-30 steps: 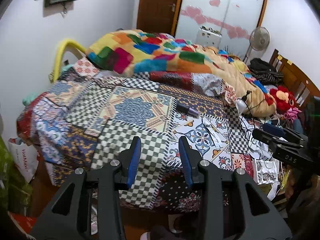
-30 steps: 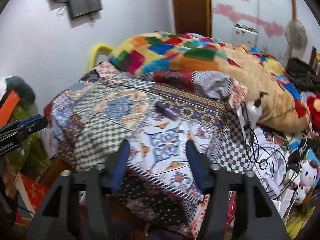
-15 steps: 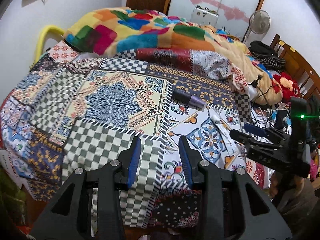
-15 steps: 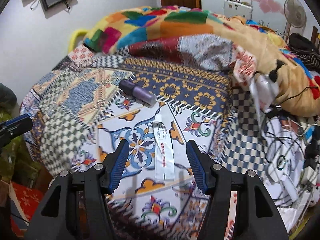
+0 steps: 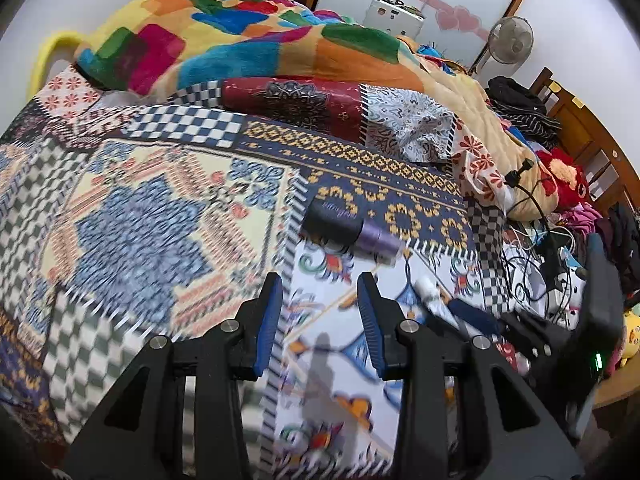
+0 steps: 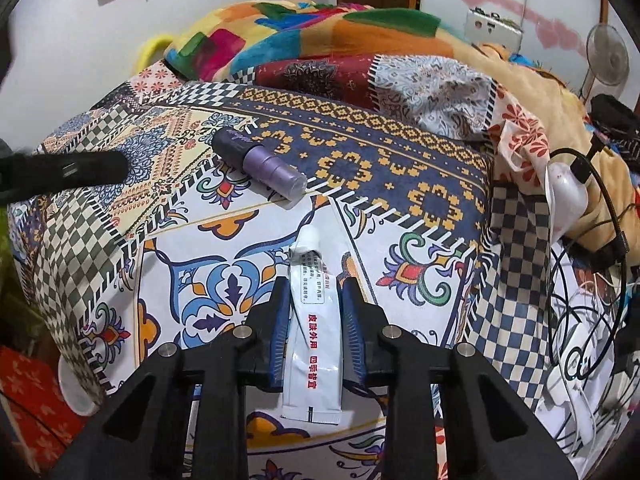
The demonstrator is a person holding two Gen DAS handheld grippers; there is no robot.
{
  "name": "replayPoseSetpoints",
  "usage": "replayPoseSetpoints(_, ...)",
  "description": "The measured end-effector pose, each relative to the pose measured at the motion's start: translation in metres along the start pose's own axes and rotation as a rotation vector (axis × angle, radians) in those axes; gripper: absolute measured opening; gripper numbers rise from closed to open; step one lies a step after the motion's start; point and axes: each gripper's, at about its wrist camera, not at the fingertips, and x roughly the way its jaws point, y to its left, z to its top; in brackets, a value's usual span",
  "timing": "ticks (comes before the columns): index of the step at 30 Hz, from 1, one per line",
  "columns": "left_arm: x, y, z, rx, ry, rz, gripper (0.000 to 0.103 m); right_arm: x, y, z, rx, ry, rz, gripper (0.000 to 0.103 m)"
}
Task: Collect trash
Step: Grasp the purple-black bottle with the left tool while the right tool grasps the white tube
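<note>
A white ointment tube (image 6: 313, 328) with red lettering lies flat on the patterned bedspread (image 6: 400, 168). My right gripper (image 6: 315, 308) is open, its jaws on either side of the tube and close to it. A purple and black bottle (image 6: 256, 166) lies on its side farther up the bed; it also shows in the left wrist view (image 5: 352, 232). My left gripper (image 5: 320, 312) is open and empty, low over the bed just short of the bottle. The right gripper (image 5: 480, 320) shows at the right of the left wrist view, over the tube's cap (image 5: 426, 286).
A multicoloured blanket (image 5: 248, 40) is heaped at the back of the bed. Cables and white chargers (image 6: 580, 320) crowd the right edge. A fan (image 5: 512, 40) and a wooden chair (image 5: 580, 128) stand at the far right. A red patterned box (image 6: 36, 400) sits below at left.
Both grippers have moved forward and down toward the bed. The right gripper's jaws have narrowed and now straddle the white tube. The left gripper has closed in on the purple bottle.
</note>
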Motion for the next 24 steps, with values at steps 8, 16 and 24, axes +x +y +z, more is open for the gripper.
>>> replayPoseSetpoints(8, 0.042, -0.009, 0.026, -0.133, 0.039, -0.026, 0.038, -0.001, -0.003, -0.002, 0.004, -0.042, -0.029, 0.023)
replayPoseSetpoints(16, 0.073, -0.025, 0.034, -0.208, 0.045, 0.049, 0.038, -0.012, -0.017, 0.003, 0.050, -0.085, -0.035, 0.023)
replayPoseSetpoints(24, 0.088, -0.048, 0.033, -0.067, -0.004, 0.189, 0.028, -0.020, -0.022, 0.003, 0.071, -0.097, -0.029, 0.023)
